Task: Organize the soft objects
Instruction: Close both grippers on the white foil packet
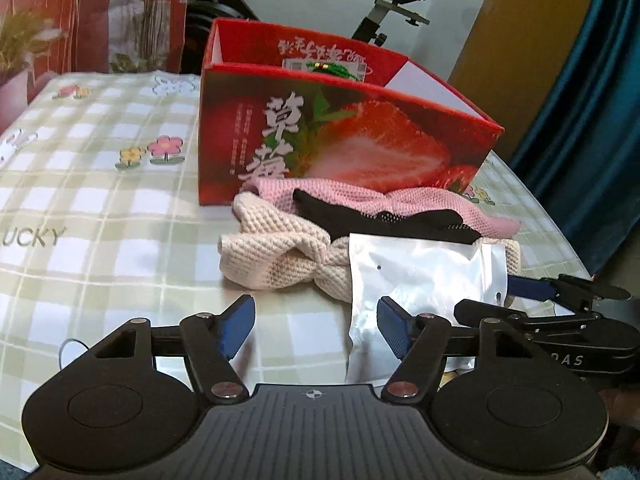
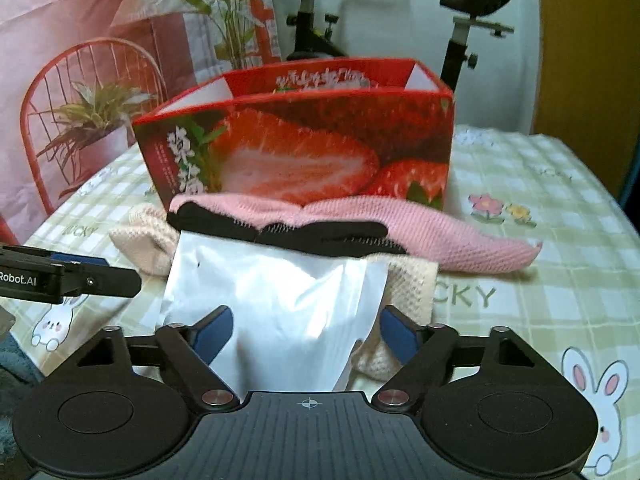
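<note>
The light, slippery, crinkly white pouch [image 2: 276, 300] lies between the right tongs [image 2: 306, 334], parted like the left tongs [image 1: 316, 328]; pinch its near edge.

We record the left gripper [image 1: 316, 326] low in the left wrist view, its blue pads apart with bare tablecloth [image 1: 100, 184] between them. The silver foil pouch [image 1: 416, 280] lies just beside the right-hand pad — whether it touches we cannot tell. The pouch overlaps a cream knitted piece [image 1: 276, 252]; behind that lie a black fabric item [image 1: 360, 216] and a pink knitted piece [image 1: 420, 200], all bunched against the front wall of a red strawberry box [image 1: 340, 136], which stands open-topped. The right gripper [image 1: 560, 292] enters from the right edge — its tip reaches the pouch's far corner.
</note>
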### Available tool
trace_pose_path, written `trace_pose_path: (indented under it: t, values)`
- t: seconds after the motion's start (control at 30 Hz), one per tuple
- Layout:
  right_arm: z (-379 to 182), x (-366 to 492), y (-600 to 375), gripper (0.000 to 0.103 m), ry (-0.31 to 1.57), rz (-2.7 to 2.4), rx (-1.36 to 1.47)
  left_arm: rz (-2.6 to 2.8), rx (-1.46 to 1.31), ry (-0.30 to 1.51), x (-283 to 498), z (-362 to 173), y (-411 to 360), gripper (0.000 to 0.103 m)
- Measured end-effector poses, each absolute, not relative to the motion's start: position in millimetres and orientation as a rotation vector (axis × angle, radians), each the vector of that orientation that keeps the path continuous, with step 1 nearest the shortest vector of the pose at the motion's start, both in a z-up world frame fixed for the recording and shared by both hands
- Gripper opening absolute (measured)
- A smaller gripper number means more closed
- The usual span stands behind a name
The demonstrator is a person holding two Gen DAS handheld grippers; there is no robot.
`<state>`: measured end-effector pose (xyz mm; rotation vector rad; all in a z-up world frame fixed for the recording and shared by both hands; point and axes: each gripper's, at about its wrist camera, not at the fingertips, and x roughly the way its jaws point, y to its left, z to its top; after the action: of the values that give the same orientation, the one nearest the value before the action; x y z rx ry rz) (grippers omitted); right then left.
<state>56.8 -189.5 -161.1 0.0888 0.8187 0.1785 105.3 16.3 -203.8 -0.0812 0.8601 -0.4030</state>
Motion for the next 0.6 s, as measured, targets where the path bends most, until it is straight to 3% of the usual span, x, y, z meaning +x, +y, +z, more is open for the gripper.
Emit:
trace_pose_path:
  t: [0.6]
  values:
    - [-176, 81, -175, 0.07, 0.916, 0.234, 0.133, -0.392, -0.173, 0.93, 118, -208, 27, 0.067]
